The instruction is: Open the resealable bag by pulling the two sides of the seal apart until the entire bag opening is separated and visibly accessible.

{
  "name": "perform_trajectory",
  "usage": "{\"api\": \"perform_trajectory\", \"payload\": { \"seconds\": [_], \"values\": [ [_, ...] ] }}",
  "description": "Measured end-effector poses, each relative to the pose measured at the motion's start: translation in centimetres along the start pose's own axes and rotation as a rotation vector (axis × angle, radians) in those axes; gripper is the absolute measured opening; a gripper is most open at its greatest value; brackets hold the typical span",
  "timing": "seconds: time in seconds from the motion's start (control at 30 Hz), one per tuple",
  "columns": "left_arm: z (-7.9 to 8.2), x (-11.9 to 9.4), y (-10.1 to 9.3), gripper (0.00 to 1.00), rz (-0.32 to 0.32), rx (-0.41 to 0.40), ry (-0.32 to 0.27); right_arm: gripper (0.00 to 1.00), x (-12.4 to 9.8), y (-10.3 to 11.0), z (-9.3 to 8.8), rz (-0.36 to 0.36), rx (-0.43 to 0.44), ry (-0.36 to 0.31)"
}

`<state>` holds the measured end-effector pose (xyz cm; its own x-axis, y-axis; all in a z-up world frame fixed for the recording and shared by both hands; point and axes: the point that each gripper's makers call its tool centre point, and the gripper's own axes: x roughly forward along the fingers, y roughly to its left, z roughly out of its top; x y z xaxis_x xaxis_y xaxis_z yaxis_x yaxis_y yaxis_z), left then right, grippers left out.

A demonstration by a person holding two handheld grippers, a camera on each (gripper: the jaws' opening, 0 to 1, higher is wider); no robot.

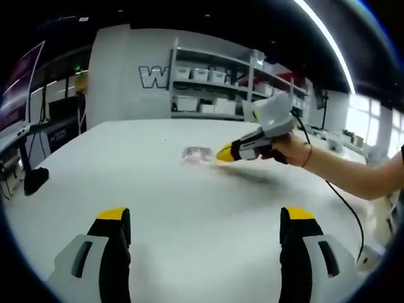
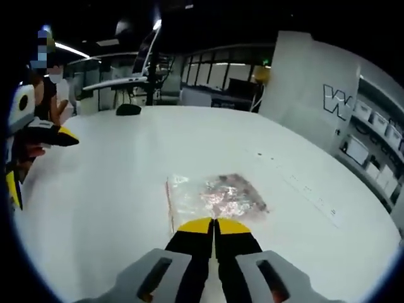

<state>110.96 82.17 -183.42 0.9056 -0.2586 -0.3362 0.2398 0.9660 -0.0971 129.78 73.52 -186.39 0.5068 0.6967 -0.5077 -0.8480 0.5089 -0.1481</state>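
With my right gripper (image 2: 214, 222) closed at the near edge of the resealable bag (image 2: 214, 196) lying flat on the bench (image 2: 113, 183), and my left gripper (image 1: 205, 221) open and well back, I judge the film thin, slippery and limp, best pinched at the seal lips.

left tongs (image 1: 205, 224) agape, right tongs (image 2: 214, 225) closed.
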Motion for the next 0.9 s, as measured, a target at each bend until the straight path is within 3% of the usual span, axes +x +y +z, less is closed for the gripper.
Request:
{"api": "perform_trajectory", "payload": {
  "seconds": [0.03,0.23,0.4,0.57,0.9],
  "values": [
    [0.0,0.0,0.0,0.98,-0.001,0.000,0.000,0.16,0.2,-0.1,-0.1,0.004,0.023,0.004],
    [-0.1,-0.1,0.2,0.98,0.006,0.005,0.007,0.23,1.0,-0.4,-0.9,-0.024,0.072,0.022],
    [-0.2,-0.2,0.5,0.98,0.015,0.003,0.008,0.23,1.1,-0.4,-1.0,-0.025,0.125,0.003],
    [-0.5,0.0,0.4,0.98,0.013,0.005,0.020,0.20,1.8,-0.4,-1.0,-0.033,0.133,0.001],
    [-0.6,0.1,0.5,0.98,0.013,0.004,0.023,0.01,2.1,-0.6,-0.7,-0.059,0.078,-0.014]
  ]
}}
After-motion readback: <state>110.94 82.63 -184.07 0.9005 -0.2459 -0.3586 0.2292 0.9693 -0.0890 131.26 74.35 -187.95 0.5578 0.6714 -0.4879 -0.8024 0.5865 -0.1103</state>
